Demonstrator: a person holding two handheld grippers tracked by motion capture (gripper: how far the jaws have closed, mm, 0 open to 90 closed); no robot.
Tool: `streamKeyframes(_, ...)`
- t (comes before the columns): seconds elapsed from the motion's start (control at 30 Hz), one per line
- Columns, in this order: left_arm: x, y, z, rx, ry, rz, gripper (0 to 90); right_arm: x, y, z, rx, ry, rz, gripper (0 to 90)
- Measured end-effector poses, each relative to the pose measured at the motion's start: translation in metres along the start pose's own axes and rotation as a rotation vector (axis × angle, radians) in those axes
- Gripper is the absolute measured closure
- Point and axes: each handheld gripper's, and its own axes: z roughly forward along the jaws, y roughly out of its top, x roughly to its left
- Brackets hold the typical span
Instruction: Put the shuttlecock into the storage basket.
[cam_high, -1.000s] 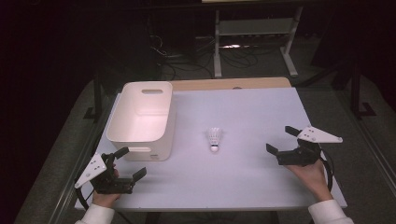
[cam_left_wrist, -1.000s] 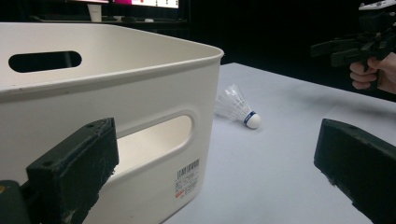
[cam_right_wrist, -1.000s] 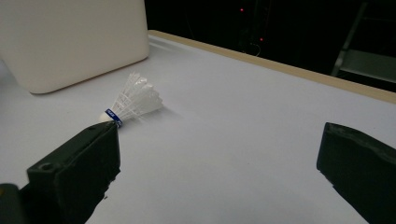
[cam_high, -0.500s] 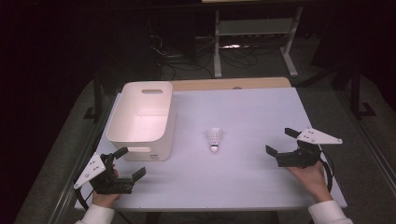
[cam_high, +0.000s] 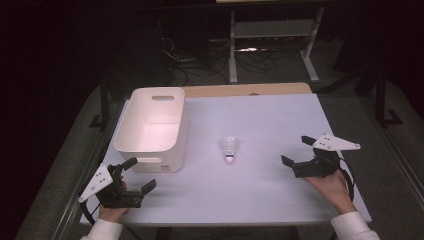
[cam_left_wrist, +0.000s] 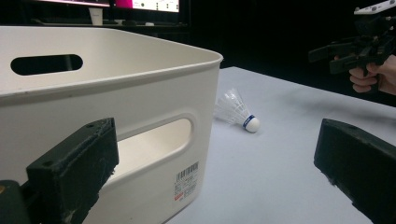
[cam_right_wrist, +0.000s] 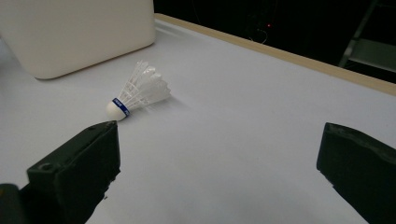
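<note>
A white shuttlecock (cam_high: 229, 148) with a blue band lies on its side mid-table, cork toward me; it also appears as the shuttlecock (cam_left_wrist: 238, 114) and the shuttlecock (cam_right_wrist: 136, 91) in the gripper views. An empty white plastic bin (cam_high: 152, 126) stands at the left. My left gripper (cam_high: 139, 175) rests open at the front left corner, just in front of the bin (cam_left_wrist: 107, 93). My right gripper (cam_high: 297, 152) hovers open at the right, a short way from the shuttlecock, with nothing between its jaws.
The white table (cam_high: 260, 120) has a wooden strip along its far edge. Beyond it stand a metal rack (cam_high: 270, 35) and loose cables on a dark floor. Open tabletop lies between the shuttlecock and both grippers.
</note>
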Motion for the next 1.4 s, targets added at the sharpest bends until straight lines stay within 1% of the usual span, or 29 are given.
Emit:
streamKeyframes(0.1, 0.000, 0.000, 0.000, 0.002, 0.001, -0.002, 0.0, 0.000, 0.004, 0.001, 0.003, 0.007, 0.004, 0.0)
streamKeyframes(0.13, 0.000, 0.000, 0.000, 0.004, 0.005, -0.001, 0.0, -0.001, 0.005, 0.001, 0.004, 0.008, -0.003, 0.0)
streamKeyframes(0.2, 0.001, 0.000, 0.000, 0.009, 0.010, 0.000, 0.0, 0.000, 0.008, 0.001, 0.007, 0.017, 0.004, 0.0)
streamKeyframes(0.3, 0.000, 0.000, 0.001, 0.006, 0.010, -0.005, 0.0, 0.000, 0.010, 0.003, 0.009, 0.019, -0.007, 0.0)
streamKeyframes(0.4, 0.000, -0.001, 0.001, 0.003, 0.011, -0.009, 0.0, 0.000, 0.011, 0.004, 0.014, 0.025, -0.001, 0.0)
streamKeyframes(0.57, 0.000, 0.000, 0.001, 0.006, 0.011, -0.009, 0.0, 0.001, 0.013, 0.006, 0.025, 0.030, -0.011, 0.0)
streamKeyframes(0.6, 0.000, 0.000, 0.001, 0.006, 0.011, -0.010, 0.0, 0.001, 0.015, 0.006, 0.027, 0.034, -0.007, 0.0)
streamKeyframes(0.63, 0.000, 0.000, 0.001, 0.006, 0.010, -0.009, 0.0, 0.001, 0.015, 0.007, 0.026, 0.034, -0.015, 0.0)
streamKeyframes(0.8, 0.000, 0.000, 0.001, 0.005, 0.009, -0.010, 0.0, 0.002, 0.017, 0.008, 0.032, 0.039, -0.012, 0.0)
streamKeyframes(0.87, 0.000, 0.000, 0.001, 0.004, 0.008, -0.010, 0.0, 0.003, 0.019, 0.009, 0.031, 0.040, -0.020, 0.0)
streamKeyframes(0.97, 0.000, 0.000, 0.000, 0.006, 0.009, -0.008, 0.0, 0.003, 0.019, 0.010, 0.033, 0.043, -0.018, 0.0)
streamKeyframes(1.0, 0.000, 0.000, 0.000, 0.007, 0.010, -0.009, 0.0, 0.003, 0.020, 0.010, 0.032, 0.043, -0.026, 0.0)
streamKeyframes(1.1, 0.000, 0.000, 0.000, 0.007, 0.010, -0.010, 0.0, 0.004, 0.021, 0.010, 0.034, 0.049, -0.017, 0.0)
streamKeyframes(1.17, 0.000, 0.000, 0.000, 0.008, 0.009, -0.007, 0.0, 0.004, 0.022, 0.011, 0.041, 0.054, -0.022, 0.0)
streamKeyframes(1.2, 0.000, 0.000, 0.000, 0.007, 0.008, -0.003, 0.0, 0.003, 0.024, 0.013, 0.045, 0.056, -0.033, 0.0)
streamKeyframes(1.33, 0.001, 0.000, 0.001, 0.007, 0.006, 0.008, 0.0, 0.004, 0.026, 0.015, 0.054, 0.066, -0.030, 0.0)
streamKeyframes(1.4, 0.000, 0.000, 0.001, 0.006, 0.006, -0.003, 0.0, 0.004, 0.027, 0.016, 0.053, 0.071, -0.031, 0.0)
